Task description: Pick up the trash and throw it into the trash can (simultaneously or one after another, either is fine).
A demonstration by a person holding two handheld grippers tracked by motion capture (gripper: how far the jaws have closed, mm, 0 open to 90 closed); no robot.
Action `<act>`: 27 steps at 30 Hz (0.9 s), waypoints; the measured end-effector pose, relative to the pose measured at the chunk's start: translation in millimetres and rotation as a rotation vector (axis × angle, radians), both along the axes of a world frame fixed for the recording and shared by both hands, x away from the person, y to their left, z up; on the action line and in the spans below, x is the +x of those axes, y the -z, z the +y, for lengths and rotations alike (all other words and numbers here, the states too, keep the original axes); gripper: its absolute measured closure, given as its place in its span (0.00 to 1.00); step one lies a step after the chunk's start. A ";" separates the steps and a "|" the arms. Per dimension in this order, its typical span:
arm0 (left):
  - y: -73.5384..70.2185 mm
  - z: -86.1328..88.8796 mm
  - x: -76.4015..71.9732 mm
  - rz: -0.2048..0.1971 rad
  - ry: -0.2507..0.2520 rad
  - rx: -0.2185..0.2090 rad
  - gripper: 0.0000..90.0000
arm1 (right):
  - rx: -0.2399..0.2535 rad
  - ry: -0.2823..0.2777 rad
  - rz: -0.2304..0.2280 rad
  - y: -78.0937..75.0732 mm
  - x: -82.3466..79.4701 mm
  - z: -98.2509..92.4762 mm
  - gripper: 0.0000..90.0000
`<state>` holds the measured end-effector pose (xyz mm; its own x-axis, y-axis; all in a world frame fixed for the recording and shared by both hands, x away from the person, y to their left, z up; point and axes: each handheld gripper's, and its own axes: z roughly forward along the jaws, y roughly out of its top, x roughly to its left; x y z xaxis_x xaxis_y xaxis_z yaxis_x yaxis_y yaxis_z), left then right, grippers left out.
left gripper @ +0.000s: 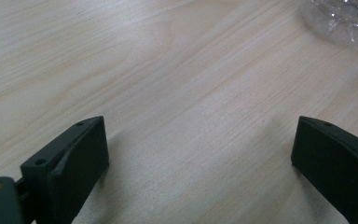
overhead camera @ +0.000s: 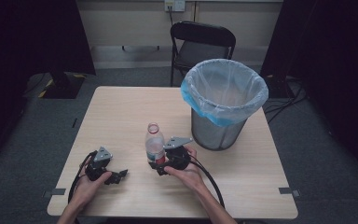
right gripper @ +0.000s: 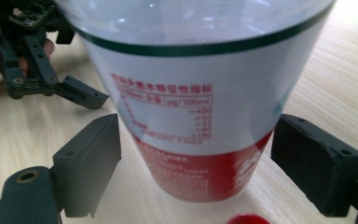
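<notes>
Our right gripper (overhead camera: pixel 157 166) has its fingers apart around the uncapped bottle (overhead camera: pixel 154 143), standing on the worktop (overhead camera: pixel 121 116). We should close squarely on the label. Left gripper (overhead camera: pixel 117 176) rests with fingers apart.

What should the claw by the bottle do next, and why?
Probably close the right claw on the bottle. The bottle stands upright between its open jaws, with a small gap on each side, so nothing holds it yet. The bottle's mouth is open and a red cap lies on the table, so it should squeeze gently.
</notes>
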<state>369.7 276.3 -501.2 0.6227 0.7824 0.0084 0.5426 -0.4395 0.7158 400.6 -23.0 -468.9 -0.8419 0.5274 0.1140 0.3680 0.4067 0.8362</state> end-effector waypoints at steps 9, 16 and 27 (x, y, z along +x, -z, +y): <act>0.0 0.0 0.0 -0.001 0.000 -0.001 0.04 | -0.005 0.011 -0.013 6.4 4.1 6.5 0.23; 0.0 0.0 0.0 0.000 0.000 0.000 0.04 | -0.040 0.011 -0.025 7.9 3.8 11.9 0.28; 0.0 0.0 0.0 0.000 0.000 0.000 0.04 | -0.028 0.026 -0.033 5.4 3.9 11.3 0.30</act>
<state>369.7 276.3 -501.2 0.6224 0.7827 0.0084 0.5427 -0.4392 0.7159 404.5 -11.7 -474.3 -0.8308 0.5520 0.0714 0.3516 0.4209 0.8362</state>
